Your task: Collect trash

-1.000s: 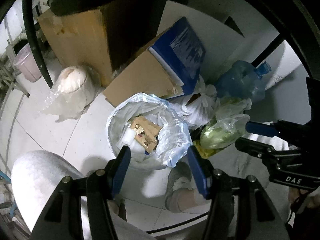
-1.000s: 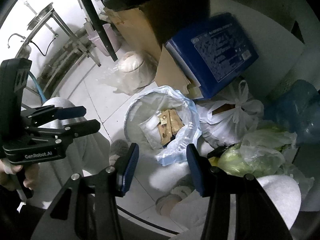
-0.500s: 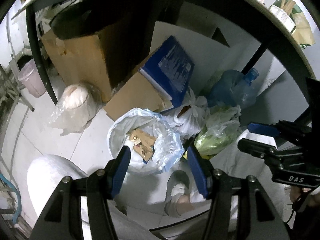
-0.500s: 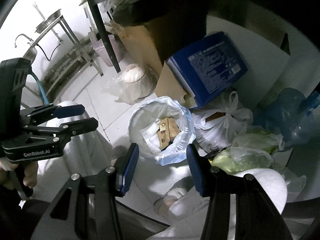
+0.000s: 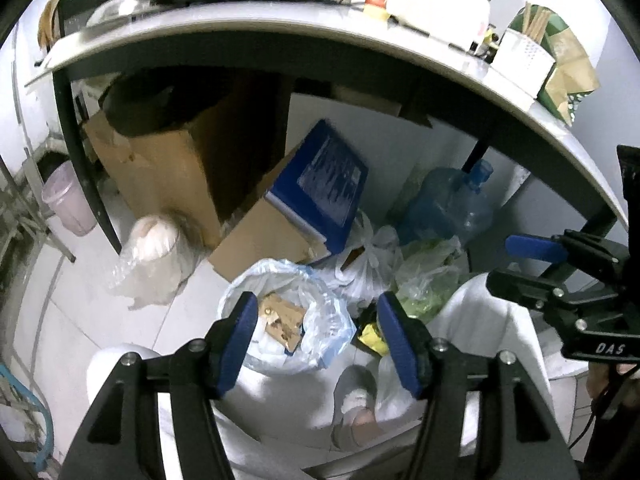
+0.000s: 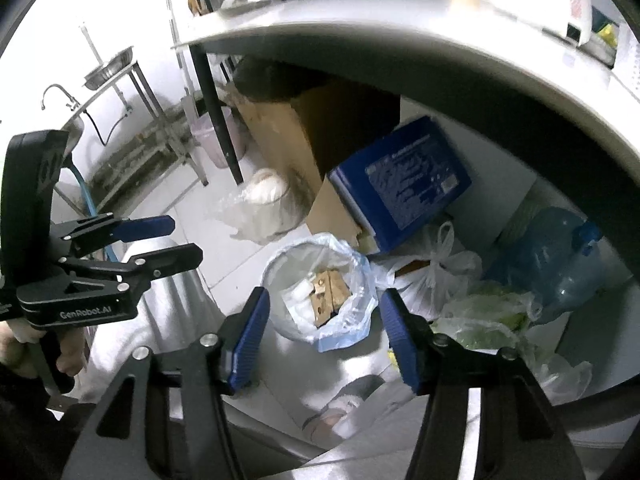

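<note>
Lined trash bin (image 5: 280,320) stands upright on the floor, mouth up.

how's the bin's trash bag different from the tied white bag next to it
The bin's trash bag is pale blue and see-through; the tied white bag is opaque white. The bin's trash bag hangs open over the rim, showing cardboard scraps; the tied white bag is knotted shut at its handles. The bin's trash bag lines a round bin; the tied white bag seems to sit loose on the floor. Both are thin plastic and hold something.
</note>
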Demonstrator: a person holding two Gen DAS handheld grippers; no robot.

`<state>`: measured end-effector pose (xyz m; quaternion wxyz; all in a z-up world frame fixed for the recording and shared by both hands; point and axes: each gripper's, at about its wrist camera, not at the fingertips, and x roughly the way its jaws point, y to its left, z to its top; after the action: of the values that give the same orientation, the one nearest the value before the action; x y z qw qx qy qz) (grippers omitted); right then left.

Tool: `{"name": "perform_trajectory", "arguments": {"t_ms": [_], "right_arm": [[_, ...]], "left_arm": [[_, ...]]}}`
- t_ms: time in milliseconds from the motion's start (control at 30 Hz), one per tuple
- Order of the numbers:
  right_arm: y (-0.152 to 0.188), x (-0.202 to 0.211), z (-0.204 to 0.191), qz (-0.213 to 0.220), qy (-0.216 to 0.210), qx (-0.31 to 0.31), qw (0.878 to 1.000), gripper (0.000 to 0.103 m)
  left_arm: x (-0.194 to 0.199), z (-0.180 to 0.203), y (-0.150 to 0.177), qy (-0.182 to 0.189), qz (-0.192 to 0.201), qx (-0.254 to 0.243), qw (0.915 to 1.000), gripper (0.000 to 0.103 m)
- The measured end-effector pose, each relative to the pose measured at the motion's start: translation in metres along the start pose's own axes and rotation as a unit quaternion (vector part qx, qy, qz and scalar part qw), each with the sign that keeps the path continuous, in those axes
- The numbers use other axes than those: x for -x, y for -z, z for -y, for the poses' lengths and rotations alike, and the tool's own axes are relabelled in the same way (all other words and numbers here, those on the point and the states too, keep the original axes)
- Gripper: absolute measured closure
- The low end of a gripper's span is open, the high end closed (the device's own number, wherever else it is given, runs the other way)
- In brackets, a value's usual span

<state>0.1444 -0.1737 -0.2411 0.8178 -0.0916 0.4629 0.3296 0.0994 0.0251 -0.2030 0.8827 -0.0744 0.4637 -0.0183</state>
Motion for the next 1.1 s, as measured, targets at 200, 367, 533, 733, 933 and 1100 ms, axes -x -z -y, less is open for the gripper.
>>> {"name": "perform_trajectory", "arguments": {"t_ms": [200,367,533,733,933,1100], "right_arm": [[-0.01,0.032,-0.002,0.035,0.01,0.006,0.999,0.038],[-0.018,0.063,-0.005,0.067,0.018,0.007,0.998,0.037],[-0.024,0.086,-0.009,0.095,0.026,0.014,0.995,0.034],[-0.03,0.11,-0.017,0.121,0.032,0.028,0.992,0.034],[-0.037,0.13,-0.024,0.141,0.039,0.041,0.988,0.031],[-0.041,0.152,-0.024,0.166,0.046,0.044,0.984,0.02]], "left_arm": [[0.027,0.008,-0.009,-0.003,0.034,-0.009,0.9994,0.029],[0.053,0.019,-0.019,-0.008,0.07,-0.024,0.9972,0.018],[0.081,0.024,-0.029,-0.007,0.105,-0.036,0.9938,0.015],[0.106,0.022,-0.038,-0.015,0.141,-0.031,0.9894,0.01],[0.133,0.024,-0.04,-0.015,0.168,-0.033,0.9851,0.008],[0.149,0.025,-0.041,-0.033,0.188,-0.03,0.9812,0.0]]}}
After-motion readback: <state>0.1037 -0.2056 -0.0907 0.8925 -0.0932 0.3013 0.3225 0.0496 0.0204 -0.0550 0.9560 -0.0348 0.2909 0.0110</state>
